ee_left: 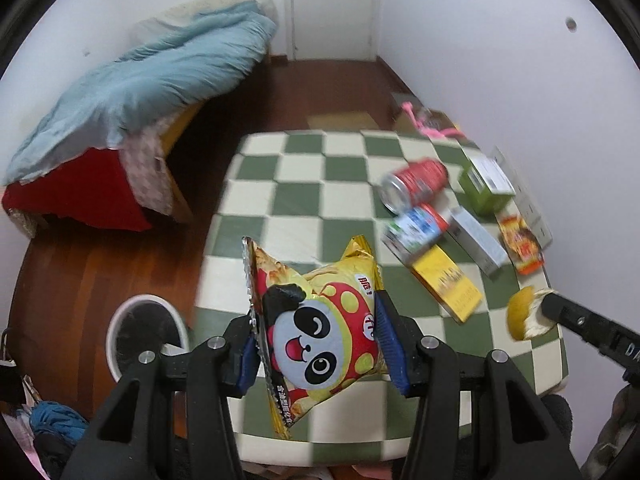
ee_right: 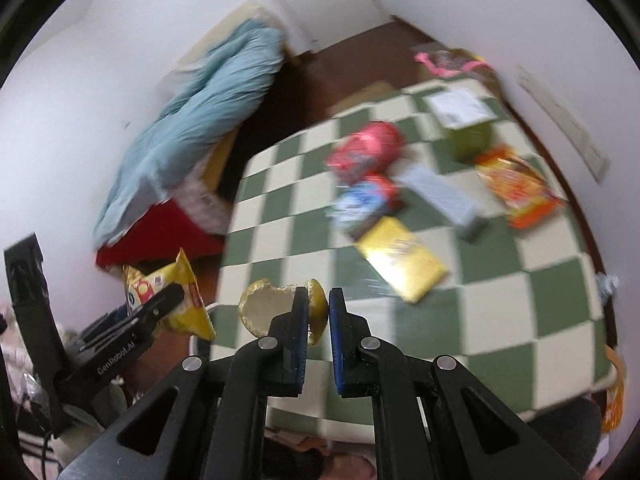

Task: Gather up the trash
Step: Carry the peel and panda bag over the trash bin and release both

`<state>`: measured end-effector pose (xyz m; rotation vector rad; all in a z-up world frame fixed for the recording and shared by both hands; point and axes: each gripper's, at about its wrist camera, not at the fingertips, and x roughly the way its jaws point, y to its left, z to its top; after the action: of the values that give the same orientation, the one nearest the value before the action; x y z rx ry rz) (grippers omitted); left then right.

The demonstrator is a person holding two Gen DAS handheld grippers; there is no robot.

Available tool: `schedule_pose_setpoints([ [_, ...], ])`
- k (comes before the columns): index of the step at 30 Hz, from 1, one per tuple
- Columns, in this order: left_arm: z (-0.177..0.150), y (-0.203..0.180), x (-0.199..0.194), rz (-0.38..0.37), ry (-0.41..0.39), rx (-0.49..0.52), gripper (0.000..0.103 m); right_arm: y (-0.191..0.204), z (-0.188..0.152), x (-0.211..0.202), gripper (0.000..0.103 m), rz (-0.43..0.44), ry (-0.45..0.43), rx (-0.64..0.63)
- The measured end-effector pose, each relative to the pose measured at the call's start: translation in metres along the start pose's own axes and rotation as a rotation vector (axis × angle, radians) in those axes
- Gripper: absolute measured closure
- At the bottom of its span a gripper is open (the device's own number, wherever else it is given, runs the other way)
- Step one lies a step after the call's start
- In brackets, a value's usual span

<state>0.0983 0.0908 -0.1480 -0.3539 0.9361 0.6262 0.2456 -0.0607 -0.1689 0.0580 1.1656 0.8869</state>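
At the far left of the left wrist view a bed [ee_left: 132,92] with a rumpled blue blanket [ee_left: 160,76] stands on the wooden floor [ee_left: 64,264], and nearer the camera a round white bin [ee_left: 146,334] with a dark lining sits on the floor just beside the tabletop [ee_left: 304,184], which is covered in green and cream checks. The left claw [ee_left: 318,340] is closed on a yellow snack bag [ee_left: 320,328] printed with a panda face, its blue pads pressing the bag's two sides and holding it up over the near left part of the tabletop, close to the bin. Farther right, still lying on the tabletop, are a red can [ee_left: 416,184] on its side, a blue and red can [ee_left: 416,232] just in front of it, a flat yellow box [ee_left: 448,284], a grey box [ee_left: 478,240], a green box [ee_left: 486,184] and an orange packet [ee_left: 522,244] near the wall edge. At the right, the right claw [ee_right: 318,306] pinches a piece of yellow fruit peel [ee_right: 276,308], its jaws nearly together with the peel's pale inner side hanging out to the left, held in the air above the near edge of the tabletop. The right wrist view is blurred.
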Motion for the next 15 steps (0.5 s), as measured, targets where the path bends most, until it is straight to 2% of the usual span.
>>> schedule_pose_setpoints([
  [4, 0.009, 0.047, -0.018, 0.034, -0.032, -0.037, 0.056, 0.06, 0.001, 0.03, 0.092, 0.036, 0.051, -0.094],
  [9, 0.005, 0.125, -0.025, 0.097, -0.036, -0.117, 0.056, 0.14, -0.01, 0.093, 0.093, 0.078, 0.14, -0.21],
  [15, -0.024, 0.24, -0.008, 0.159, 0.039, -0.294, 0.056, 0.229, -0.049, 0.192, 0.093, 0.1, 0.308, -0.329],
])
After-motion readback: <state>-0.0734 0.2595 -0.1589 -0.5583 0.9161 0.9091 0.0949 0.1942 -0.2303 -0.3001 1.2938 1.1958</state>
